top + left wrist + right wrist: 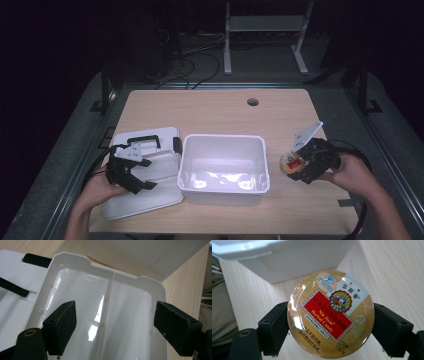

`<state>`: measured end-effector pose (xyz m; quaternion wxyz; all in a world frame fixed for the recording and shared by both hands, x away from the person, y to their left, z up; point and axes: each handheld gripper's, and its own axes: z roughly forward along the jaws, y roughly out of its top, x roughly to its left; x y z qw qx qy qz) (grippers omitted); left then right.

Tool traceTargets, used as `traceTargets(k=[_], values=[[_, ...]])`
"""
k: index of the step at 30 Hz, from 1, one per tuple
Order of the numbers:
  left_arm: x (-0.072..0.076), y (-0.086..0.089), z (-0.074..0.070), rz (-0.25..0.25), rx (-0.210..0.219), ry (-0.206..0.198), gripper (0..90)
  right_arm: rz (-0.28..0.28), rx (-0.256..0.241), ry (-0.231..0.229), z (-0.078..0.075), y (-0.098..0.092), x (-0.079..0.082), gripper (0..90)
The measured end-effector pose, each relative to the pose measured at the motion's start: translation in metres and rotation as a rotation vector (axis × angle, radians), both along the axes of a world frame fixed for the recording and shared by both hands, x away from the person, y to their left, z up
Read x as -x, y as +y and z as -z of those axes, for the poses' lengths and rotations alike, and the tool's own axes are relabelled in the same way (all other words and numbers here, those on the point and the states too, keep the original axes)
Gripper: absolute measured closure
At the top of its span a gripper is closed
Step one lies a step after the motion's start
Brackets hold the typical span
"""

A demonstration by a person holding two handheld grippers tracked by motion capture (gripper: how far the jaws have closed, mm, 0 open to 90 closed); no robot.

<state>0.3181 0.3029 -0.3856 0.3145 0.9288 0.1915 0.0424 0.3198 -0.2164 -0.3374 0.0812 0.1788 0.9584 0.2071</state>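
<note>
On the wooden table [220,107] the white bin [223,168] stands in the middle, and the white lid [165,197] lies flat just beside it on your left. Your left gripper [134,176] hovers over this lid with jaws wide apart and empty. Your right gripper [306,162] clamps the round candy tin [331,312] from both sides, near the bin's right wall.

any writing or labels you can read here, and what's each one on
"Nin Jiom® Herbal Candy": white letters on the red panel of the round candy tin held in the right gripper.
Chinese characters on the tin's red panel, gold rim and white corner: too small or blurred to read reliably.
White bin, lid: no text visible.
</note>
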Motion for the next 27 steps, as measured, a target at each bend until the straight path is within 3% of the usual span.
traceTargets(k=[17, 27], values=[[-0.001, -0.001, 0.0, -0.006, 0.004, -0.001, 14.2, -0.048, -0.015, -0.028, -0.03, 0.017, 0.003, 19.8], [-0.003, 0.0, 0.0, -0.005, -0.001, -0.008, 13.1, -0.109, -0.026, -0.035, -0.047, 0.046, 0.001, 19.8]])
